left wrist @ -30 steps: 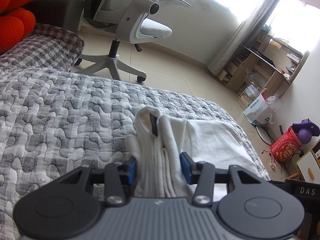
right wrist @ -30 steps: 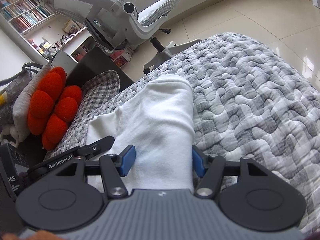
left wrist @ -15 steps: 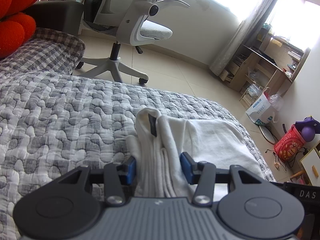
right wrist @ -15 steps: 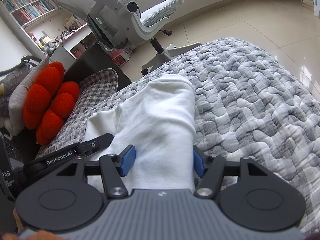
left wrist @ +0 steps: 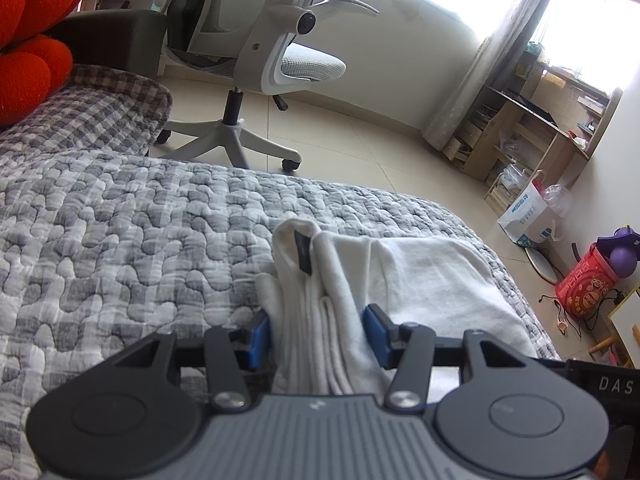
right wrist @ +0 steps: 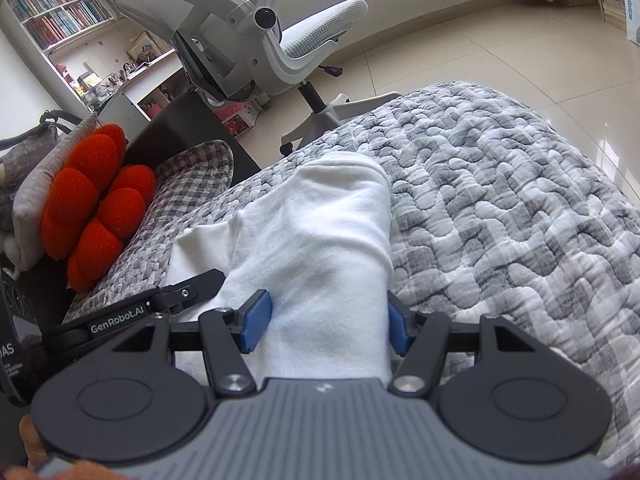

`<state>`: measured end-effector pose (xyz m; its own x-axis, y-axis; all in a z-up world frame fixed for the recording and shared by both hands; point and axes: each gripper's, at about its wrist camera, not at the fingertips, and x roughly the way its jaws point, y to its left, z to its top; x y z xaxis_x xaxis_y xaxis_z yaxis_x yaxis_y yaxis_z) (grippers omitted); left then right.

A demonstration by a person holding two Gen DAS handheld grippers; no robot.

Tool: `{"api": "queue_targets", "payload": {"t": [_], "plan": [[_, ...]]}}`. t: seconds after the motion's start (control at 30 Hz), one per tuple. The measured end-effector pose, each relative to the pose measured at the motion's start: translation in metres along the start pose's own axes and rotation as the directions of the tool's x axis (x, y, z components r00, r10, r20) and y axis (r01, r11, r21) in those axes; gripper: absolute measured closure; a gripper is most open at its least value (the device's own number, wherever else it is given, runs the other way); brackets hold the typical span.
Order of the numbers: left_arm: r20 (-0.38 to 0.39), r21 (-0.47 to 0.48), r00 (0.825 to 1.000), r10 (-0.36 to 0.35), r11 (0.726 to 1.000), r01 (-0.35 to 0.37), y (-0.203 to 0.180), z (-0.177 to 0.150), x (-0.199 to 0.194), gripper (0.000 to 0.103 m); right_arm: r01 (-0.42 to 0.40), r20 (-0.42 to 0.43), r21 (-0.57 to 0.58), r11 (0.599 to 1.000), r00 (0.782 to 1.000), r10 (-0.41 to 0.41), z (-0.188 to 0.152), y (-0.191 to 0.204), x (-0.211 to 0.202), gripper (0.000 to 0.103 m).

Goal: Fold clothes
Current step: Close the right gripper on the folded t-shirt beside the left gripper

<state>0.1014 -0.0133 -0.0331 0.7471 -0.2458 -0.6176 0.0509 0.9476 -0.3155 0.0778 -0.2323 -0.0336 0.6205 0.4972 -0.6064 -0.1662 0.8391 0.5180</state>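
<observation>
- While lying folded on the grey quilt, the white garment is sitting between both grippers
- left gripper is gripping its bunched collar end, half-open
- right gripper is straddling the folded body, whether gripping, I cannot tell

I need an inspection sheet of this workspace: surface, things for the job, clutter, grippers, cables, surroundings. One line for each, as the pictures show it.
Surface: grey quilted bedspread, lying flat.
Job's things: white garment, partly folded, dark label at the collar.
Clutter: red flower cushion on a checked pillow.
Grippers: left gripper has the bunched collar end between its jaws; right gripper straddles the folded cloth; grip on either cannot be told.
Cables: thin cords on the floor near a red tin.
Surroundings: office chair, bookshelf, wooden desk, tiled floor.
</observation>
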Motion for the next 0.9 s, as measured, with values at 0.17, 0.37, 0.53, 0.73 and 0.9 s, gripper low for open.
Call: {"api": "queue_targets", "payload": {"t": [0.17,0.37,0.53,0.73,0.9], "plan": [[0.002,-0.010,1.000,-0.003,1.000,0.003,-0.0004,-0.0013,-0.0011,0.051,0.005,0.005,0.016,1.000,1.000,-0.005,0.0006,0.0008,0.0007,0.039],[-0.002,-0.015,1.000,-0.004,1.000,0.004,0.0002,-0.0005,-0.0010,0.051,0.004,-0.003,0.010,1.000,1.000,-0.004,0.0034,0.0001,0.0009,0.039],[0.002,-0.010,1.000,0.001,1.000,-0.001,-0.0020,-0.0016,-0.0014,0.051,0.019,0.000,-0.014,1.000,1.000,-0.019,0.0020,0.0028,0.0005,0.041],[0.004,-0.020,1.000,0.001,1.000,-0.001,-0.0020,-0.0035,-0.0012,0.051,0.021,0.003,-0.011,1.000,1.000,-0.021,0.0009,0.0027,0.0000,0.045],[0.006,-0.034,1.000,0.001,0.999,-0.001,-0.0026,-0.0047,-0.0019,0.051,0.034,0.012,-0.034,0.999,0.999,-0.033,-0.0010,0.0058,-0.0006,0.047]]}}
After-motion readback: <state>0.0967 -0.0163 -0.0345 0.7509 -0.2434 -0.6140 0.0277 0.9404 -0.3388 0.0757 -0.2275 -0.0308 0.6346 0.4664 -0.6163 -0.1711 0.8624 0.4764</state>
